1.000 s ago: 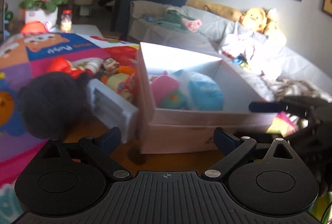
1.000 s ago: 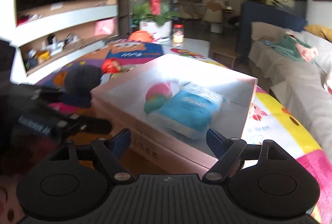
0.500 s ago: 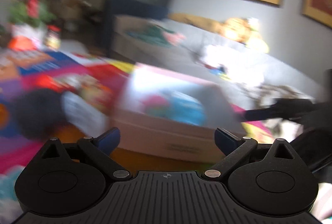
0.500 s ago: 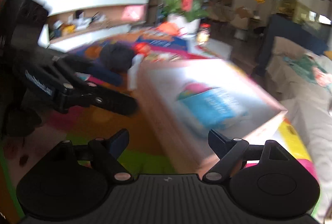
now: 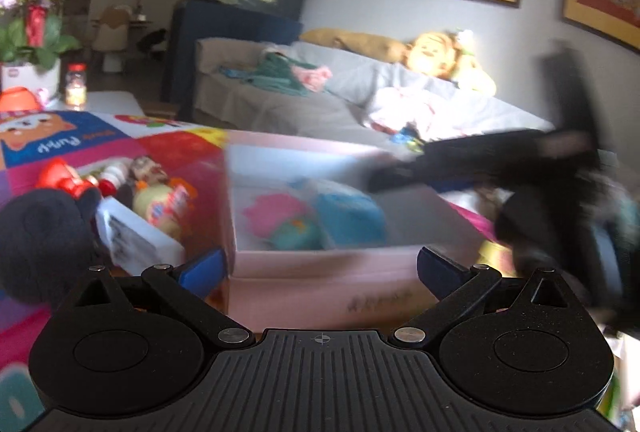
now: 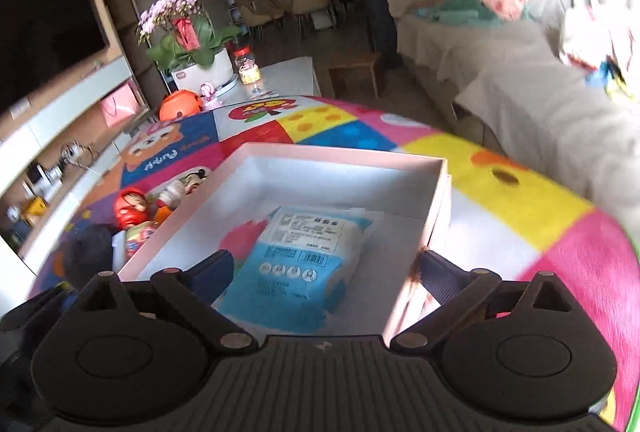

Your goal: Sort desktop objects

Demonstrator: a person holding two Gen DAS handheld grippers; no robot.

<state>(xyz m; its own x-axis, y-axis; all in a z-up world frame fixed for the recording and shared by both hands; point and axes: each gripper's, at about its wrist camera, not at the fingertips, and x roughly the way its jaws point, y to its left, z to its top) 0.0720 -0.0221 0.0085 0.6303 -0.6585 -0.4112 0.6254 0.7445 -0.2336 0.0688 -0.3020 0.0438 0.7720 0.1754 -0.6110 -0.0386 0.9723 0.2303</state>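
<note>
Since a second ago the right tongs have swung in over the box and their jaws have just been opening; they stand apart with nothing between them. The blue packet lies inside the box, sorted, touching a pink toy. Left of the box, the dolls and black hat wait on the desk. The left tongs, jaws wide and empty, face the box's near wall.

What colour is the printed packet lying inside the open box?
Light blue and white packet; clearest in right wrist view.
</note>
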